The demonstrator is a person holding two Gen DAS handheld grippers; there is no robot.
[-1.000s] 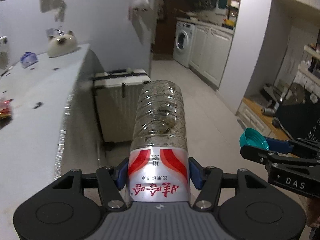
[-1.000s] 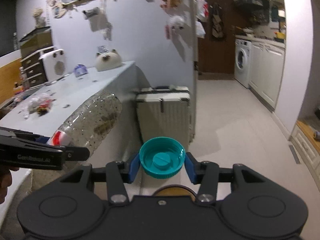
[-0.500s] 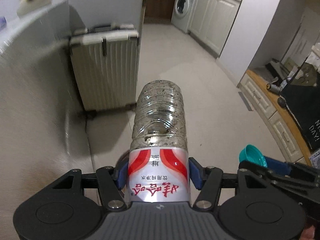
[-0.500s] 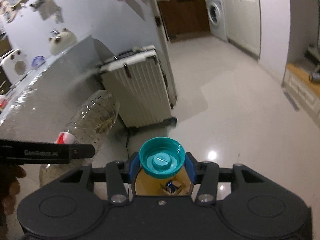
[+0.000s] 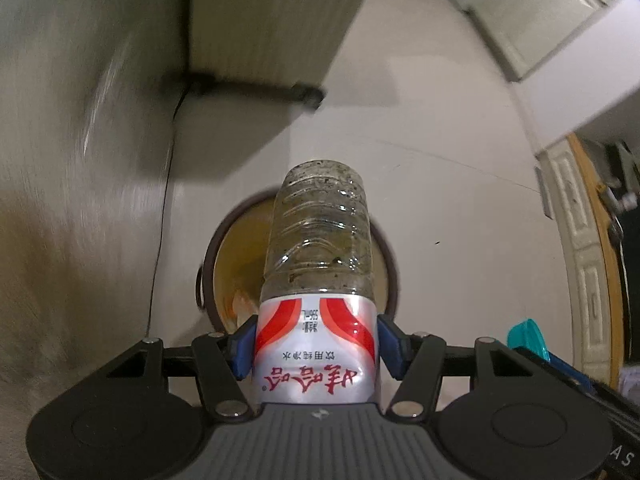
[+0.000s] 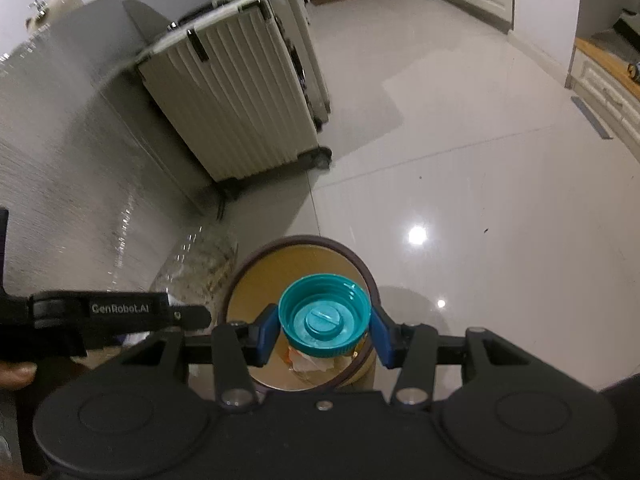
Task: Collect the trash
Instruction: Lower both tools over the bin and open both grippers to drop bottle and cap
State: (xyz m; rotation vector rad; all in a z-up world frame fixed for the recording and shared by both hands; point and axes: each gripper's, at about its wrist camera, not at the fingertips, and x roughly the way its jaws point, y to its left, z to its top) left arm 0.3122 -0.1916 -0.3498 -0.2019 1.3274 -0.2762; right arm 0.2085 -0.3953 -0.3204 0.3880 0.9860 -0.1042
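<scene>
Only the right wrist view shows the suitcase (image 6: 236, 92) whole. The left gripper (image 5: 316, 344) squeezes one bottle (image 5: 318, 280), its bottom end pointing down at the one bin (image 5: 208, 264). The right gripper (image 6: 325, 330) squeezes one teal cap (image 6: 324, 316) above the bin.

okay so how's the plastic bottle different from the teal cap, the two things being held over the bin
The plastic bottle is clear, ribbed and speckled inside, with a red and white label; the teal cap is opaque and plain. The bottle is long and points away from its gripper; the cap is small, round and shows its hollow inside. Both are clamped between blue pads above the round bin.
</scene>
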